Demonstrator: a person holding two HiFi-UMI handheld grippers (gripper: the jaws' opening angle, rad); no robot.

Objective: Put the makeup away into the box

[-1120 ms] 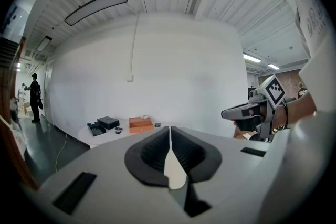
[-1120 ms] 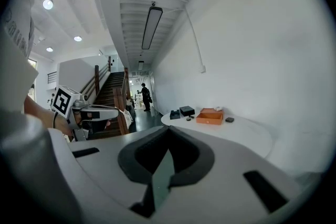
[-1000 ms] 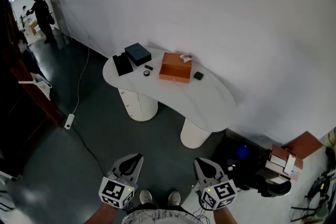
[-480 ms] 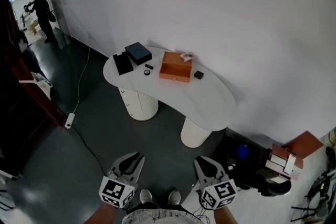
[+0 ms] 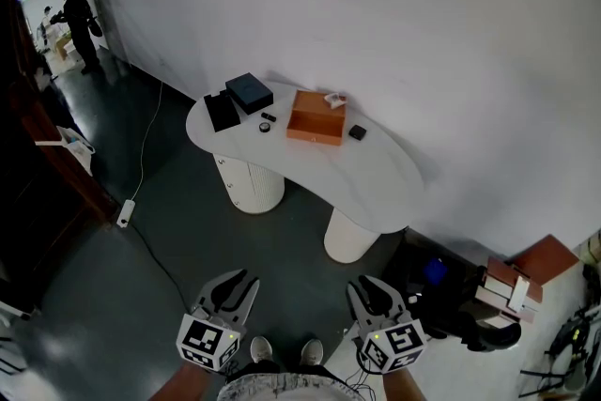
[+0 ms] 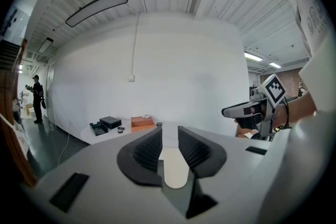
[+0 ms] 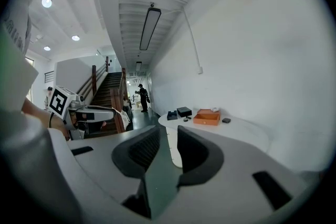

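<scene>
left tongs and right tongs part open, jaws just been opening, nothing between them. held low, near level, side by side above shoes. well apart from white table. on it: orange box, makeup pieces just left of it, black case. dark floor between, cable off left.

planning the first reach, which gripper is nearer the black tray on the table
Left. The left gripper lines up with the black tray, the right gripper sits off to its right. Both are far back, jaws just opening, empty.
</scene>
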